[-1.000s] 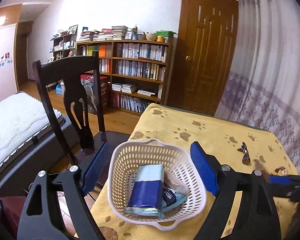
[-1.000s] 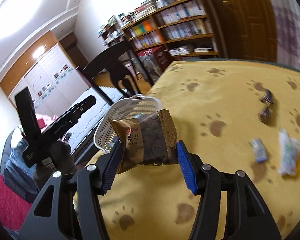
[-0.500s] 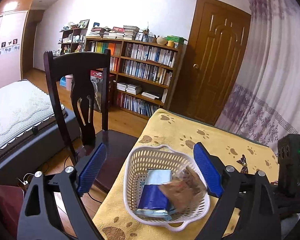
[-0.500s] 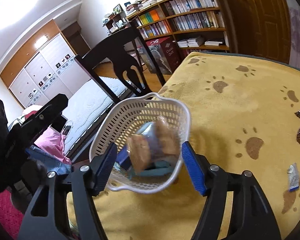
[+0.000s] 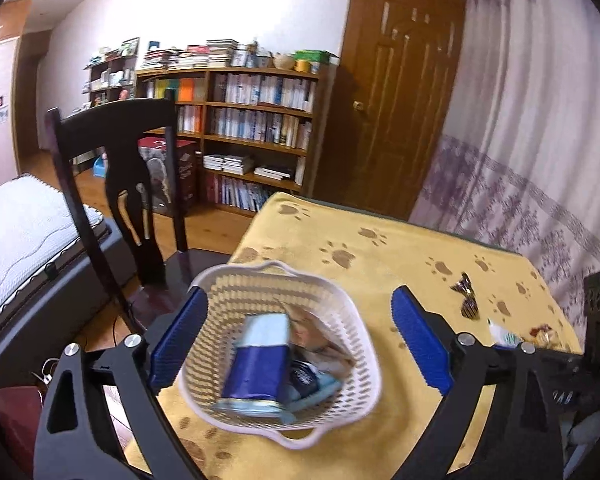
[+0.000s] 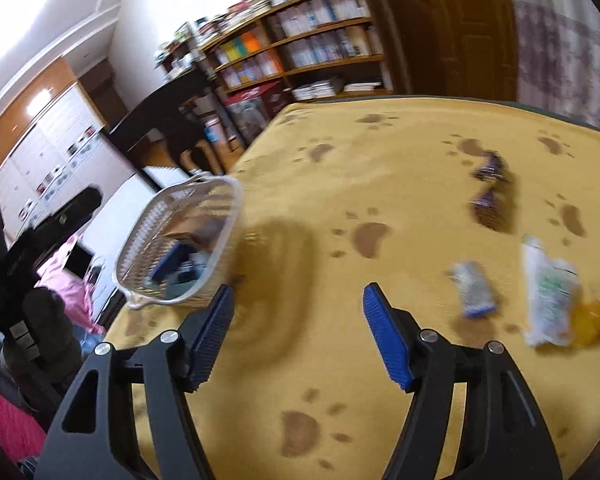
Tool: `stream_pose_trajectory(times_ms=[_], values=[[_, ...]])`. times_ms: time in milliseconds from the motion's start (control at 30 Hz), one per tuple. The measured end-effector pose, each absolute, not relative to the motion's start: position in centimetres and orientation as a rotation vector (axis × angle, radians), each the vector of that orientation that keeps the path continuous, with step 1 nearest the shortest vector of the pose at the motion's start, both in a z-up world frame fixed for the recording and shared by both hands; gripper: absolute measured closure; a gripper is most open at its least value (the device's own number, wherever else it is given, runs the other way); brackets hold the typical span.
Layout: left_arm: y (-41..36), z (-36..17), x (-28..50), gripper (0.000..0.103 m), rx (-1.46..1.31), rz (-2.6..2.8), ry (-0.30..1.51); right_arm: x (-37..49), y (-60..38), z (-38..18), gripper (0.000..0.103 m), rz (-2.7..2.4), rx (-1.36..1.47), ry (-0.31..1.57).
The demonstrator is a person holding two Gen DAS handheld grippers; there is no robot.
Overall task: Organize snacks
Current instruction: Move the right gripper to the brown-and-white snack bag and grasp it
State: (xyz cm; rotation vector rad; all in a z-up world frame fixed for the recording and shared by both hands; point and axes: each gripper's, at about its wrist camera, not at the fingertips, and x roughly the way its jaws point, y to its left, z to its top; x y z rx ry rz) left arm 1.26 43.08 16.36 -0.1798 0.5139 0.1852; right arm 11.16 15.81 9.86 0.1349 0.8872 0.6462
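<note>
White basket (image 5: 352, 364) sits at the table's near-left corner on the yellow paw-print cloth (image 5: 380, 256). Inside it: a blue-and-pale packet (image 5: 256, 368), a brown packet (image 5: 320, 344) and a small dark one, overlapping. Left gripper (image 5: 298, 340) is wide open, fingers flanking the basket, holding nothing. Right gripper (image 6: 296, 332) is open and empty over bare cloth. To its right lie loose snacks: a white-green packet (image 6: 548, 292), a small grey-blue one (image 6: 474, 290), dark wrapped candies (image 6: 490, 192). Dark chair (image 5: 132, 184) stands just beside the basket's corner.
</note>
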Motion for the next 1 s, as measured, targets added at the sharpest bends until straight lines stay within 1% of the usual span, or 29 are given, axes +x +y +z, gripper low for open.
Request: stream_pose_trajectory(times_ms=[167,500,600,667,767,1000], values=[[40.5,15.5,2.2,0.008,-0.14,0.142,0.551,12.4,10.2,9.7,0.035,0.504,0.199,0.878],[36.5,14.0,3.6,0.008,-0.067,0.075,0.602,14.8,1.6,9.3,0.034,0.247,0.224,0.863],[35.8,13.7,4.0,0.007,-0.061,0.065,0.614,15.1,0.1,9.4,0.028,0.195,0.218,0.849],[35.6,13.6,4.2,0.007,-0.057,0.059,0.619,15.5,-0.9,9.3,0.02,0.141,0.206,0.851],[34.9,13.4,4.4,0.007,-0.046,0.045,0.626,16.7,-2.7,8.6,0.019,0.034,0.19,0.877],[33.0,13.2,5.0,0.007,-0.014,0.013,0.637,19.3,-5.0,6.2,0.019,-0.013,0.206,0.945]])
